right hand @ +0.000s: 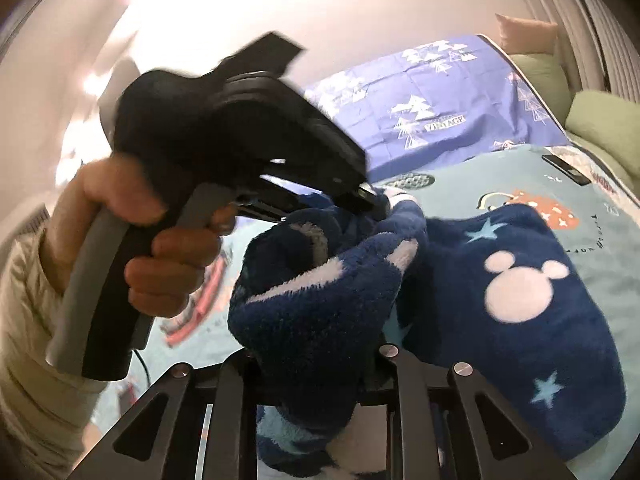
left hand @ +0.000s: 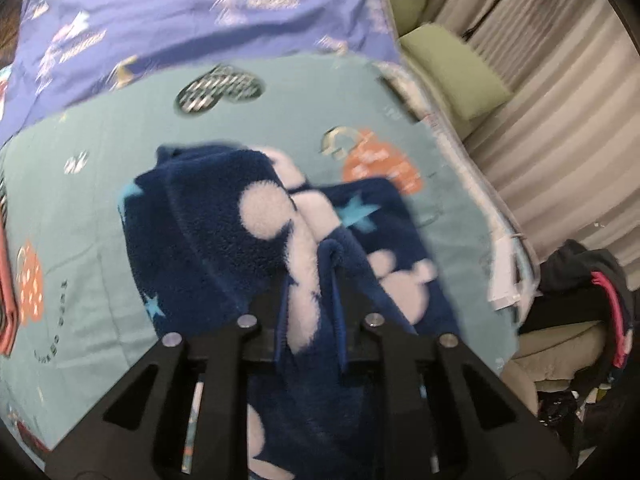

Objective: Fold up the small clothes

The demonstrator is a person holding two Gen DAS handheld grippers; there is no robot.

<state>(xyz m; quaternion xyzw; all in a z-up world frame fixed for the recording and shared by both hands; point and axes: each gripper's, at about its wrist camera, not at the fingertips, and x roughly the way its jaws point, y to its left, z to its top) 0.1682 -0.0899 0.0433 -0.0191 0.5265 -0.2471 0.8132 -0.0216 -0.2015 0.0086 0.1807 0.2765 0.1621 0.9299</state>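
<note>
I see the bed (left hand: 80,208) under its teal printed sheet, a purple patterned cover (left hand: 160,12) lying beyond it, and spread over the sheet the navy fleece garment (right hand: 520,292) with white mouse-head shapes and pale blue stars. My left claw (left hand: 310,280) is pinched on a raised fold of that fleece, which drapes down between its fingers toward the camera. My right claw (right hand: 316,344) is clamped on another bunched part nearby, just below the left hand (right hand: 132,232) holding its tool.
</note>
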